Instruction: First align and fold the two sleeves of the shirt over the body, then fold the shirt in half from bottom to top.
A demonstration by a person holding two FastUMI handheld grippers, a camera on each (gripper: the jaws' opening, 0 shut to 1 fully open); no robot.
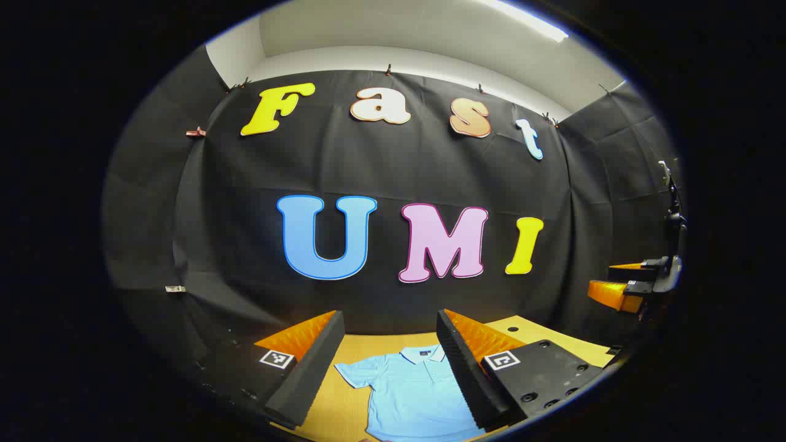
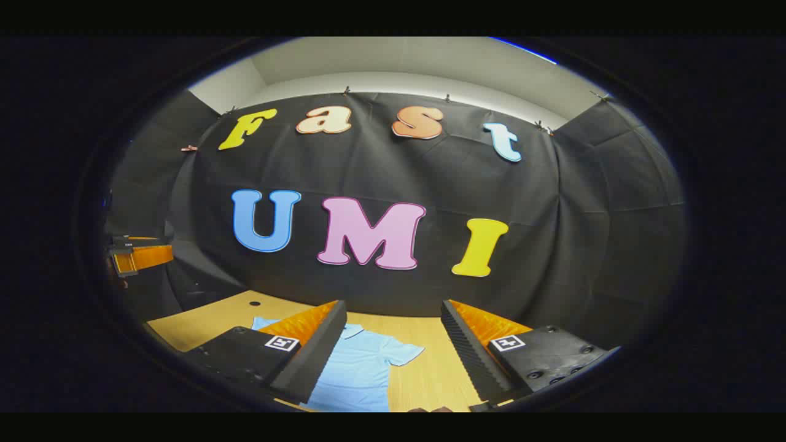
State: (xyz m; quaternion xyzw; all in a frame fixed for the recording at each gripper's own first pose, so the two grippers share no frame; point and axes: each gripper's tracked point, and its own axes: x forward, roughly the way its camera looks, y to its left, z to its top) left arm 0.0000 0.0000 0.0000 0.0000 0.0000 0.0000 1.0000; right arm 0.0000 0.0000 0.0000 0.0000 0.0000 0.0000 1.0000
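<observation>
Light blue shirt (image 1: 412,393) lies flat on wooden bench (image 2: 430,368), sleeves spread, collar toward the wall. Left gripper (image 1: 387,362) and right gripper (image 2: 393,356) held above it, fingers spread wide, gripping nothing.

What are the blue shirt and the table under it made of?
The shirt looks like soft knit cloth, matte, probably cotton or a blend: it lies limp and flat, with a folded collar and short sleeves. The table looks like light wood or a wood-look laminate, smooth with a slight sheen: fine straight grain lines run along it. Real wood or printed, I cannot tell.
</observation>
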